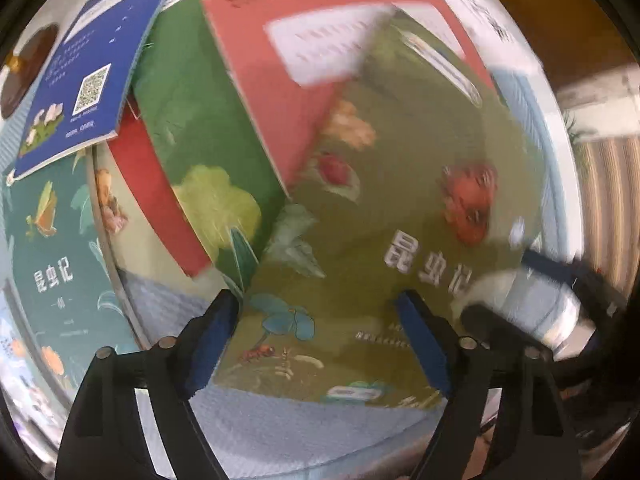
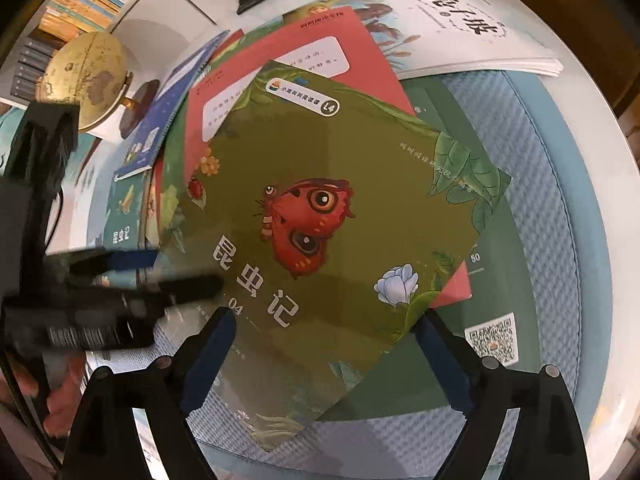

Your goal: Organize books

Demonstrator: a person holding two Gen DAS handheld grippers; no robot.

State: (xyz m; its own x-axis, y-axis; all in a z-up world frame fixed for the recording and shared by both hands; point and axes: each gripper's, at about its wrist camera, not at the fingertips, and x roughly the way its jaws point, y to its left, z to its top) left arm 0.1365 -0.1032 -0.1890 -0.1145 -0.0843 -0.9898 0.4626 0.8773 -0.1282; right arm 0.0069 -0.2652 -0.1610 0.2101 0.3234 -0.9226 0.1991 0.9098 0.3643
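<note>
Below me, a blue woven mat (image 2: 560, 208) fills the right of the frame, a loose pile of books across it. Topmost, at centre, lies the olive-green moth book (image 2: 320, 184), over a salmon-red book (image 2: 320, 36); a white book (image 2: 460, 36) sits upper right. My right gripper (image 2: 324, 344) hangs spread above it, pinching nothing. My left gripper (image 1: 320, 324) is likewise spread and empty. A small globe (image 2: 96, 80) stands upper left.

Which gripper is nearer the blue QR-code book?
Left. The left gripper hovers open over the olive insect book's edge nearest the blue book; the right gripper, also open, hangs over that book's far corner, farther away.
</note>
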